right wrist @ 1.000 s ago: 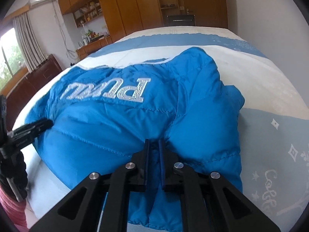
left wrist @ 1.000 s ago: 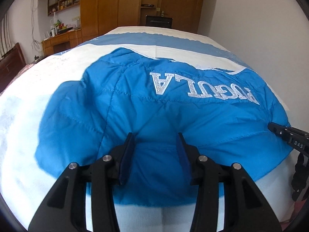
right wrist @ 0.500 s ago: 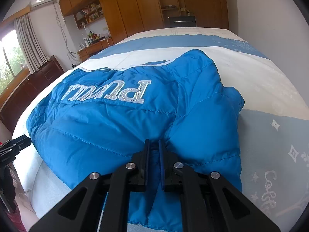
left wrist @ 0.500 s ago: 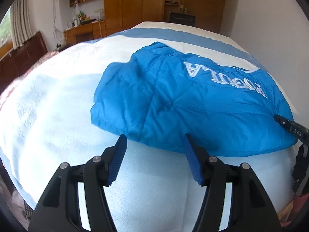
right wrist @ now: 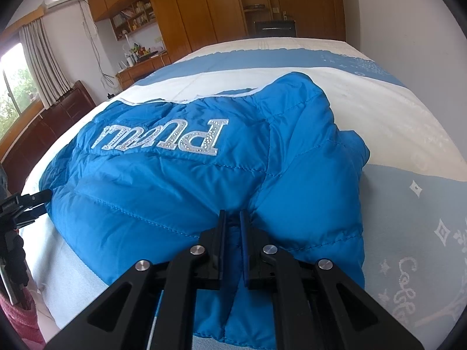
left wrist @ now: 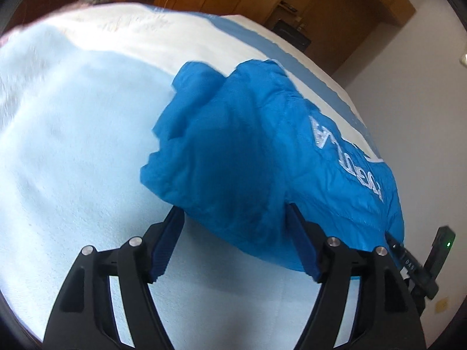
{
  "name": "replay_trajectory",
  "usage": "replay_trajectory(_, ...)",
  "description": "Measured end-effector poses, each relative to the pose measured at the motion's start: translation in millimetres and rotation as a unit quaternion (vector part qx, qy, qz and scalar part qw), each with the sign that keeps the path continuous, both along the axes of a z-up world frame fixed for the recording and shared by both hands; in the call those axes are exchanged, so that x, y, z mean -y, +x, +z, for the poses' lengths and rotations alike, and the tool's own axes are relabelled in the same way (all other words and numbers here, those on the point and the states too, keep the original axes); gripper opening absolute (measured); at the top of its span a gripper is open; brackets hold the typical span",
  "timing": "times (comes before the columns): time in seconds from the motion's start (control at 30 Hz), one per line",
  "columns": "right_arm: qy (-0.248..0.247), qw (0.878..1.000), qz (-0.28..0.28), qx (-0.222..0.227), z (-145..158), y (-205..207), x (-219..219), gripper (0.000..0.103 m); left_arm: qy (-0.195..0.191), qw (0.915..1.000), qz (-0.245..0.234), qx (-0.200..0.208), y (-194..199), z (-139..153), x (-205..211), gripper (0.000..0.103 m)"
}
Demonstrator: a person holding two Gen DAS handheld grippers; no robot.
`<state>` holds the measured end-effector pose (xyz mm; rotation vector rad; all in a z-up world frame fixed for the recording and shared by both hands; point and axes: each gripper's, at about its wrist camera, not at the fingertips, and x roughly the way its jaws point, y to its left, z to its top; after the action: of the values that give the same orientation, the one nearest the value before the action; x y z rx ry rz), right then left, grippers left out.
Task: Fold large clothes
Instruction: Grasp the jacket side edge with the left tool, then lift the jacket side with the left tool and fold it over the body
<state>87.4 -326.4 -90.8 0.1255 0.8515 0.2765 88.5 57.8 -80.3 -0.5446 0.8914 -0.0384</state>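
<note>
The blue puffer jacket (right wrist: pixel 181 180) lies bunched on the bed (right wrist: pixel 394 122), silver lettering up. The right gripper (right wrist: pixel 232 218), entering at 6 o'clock, has its jaws clenched on the jacket's near hem. The left gripper (left wrist: pixel 235 221) is spread wide, 2 fingers (left wrist: pixel 170 233) flanking the jacket's folded edge, grasping nothing.

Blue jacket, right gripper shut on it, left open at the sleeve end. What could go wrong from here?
1. The right gripper pinches only a thin fold of the puffy blue jacket; the slick fabric may slip out on a pull.
2. The left gripper is open around the bunched sleeve end; closing could grab several layers and skew the fold.
</note>
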Motion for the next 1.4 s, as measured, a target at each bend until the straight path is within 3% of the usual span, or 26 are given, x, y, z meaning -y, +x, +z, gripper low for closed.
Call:
replay_trajectory(0.3, -0.007, 1.000, 0.002, -0.002, 0.0, 0.9, -1.7, 0.007, -0.109, 0.9927, 0.046, 0.025, -4.3, -15.4, -26.8, 0.073)
replay_trajectory(0.67, 0.003, 1.000, 0.002, -0.007, -0.8, 1.9, 2.3, 0.007, -0.118, 0.9869, 0.106, 0.033, 19.6, -13.5, -43.4, 0.072)
replay_trajectory(0.93, 0.001, 1.000, 0.002, -0.007, -0.9, 1.7, 2.2, 0.007, -0.093, 0.9902, 0.095, 0.042, 32.3, -6.4, -34.8, 0.048)
replay_trajectory(1.0, 0.001, 1.000, 0.003, -0.008, -0.9, 1.5, 2.1, 0.007, -0.097, 0.9900, 0.092, 0.044, 33.9, -2.6, -34.3, 0.037)
replay_trajectory(1.1, 0.003, 1.000, 0.002, -0.010, -1.1, 1.5, 2.5, 0.007, -0.108, 0.9882, 0.092, 0.058, 26.6, 4.9, -33.3, 0.030)
replay_trajectory(1.2, 0.004, 1.000, 0.003, -0.012, -1.1, 2.9, 2.9, 0.007, -0.089, 0.9898, 0.093, 0.061, 24.1, 7.9, -27.8, 0.029)
replay_trajectory(1.3, 0.007, 1.000, 0.004, -0.012, -1.5, 4.7, 4.2, 0.007, -0.088, 0.9907, 0.093, 0.047, 29.4, -1.8, -30.9, 0.029)
replay_trajectory(1.4, 0.000, 1.000, 0.005, -0.011, -2.1, 5.5, 2.9, 0.007, -0.062, 0.9943, 0.082, 0.029, 33.1, -11.0, -29.7, 0.033)
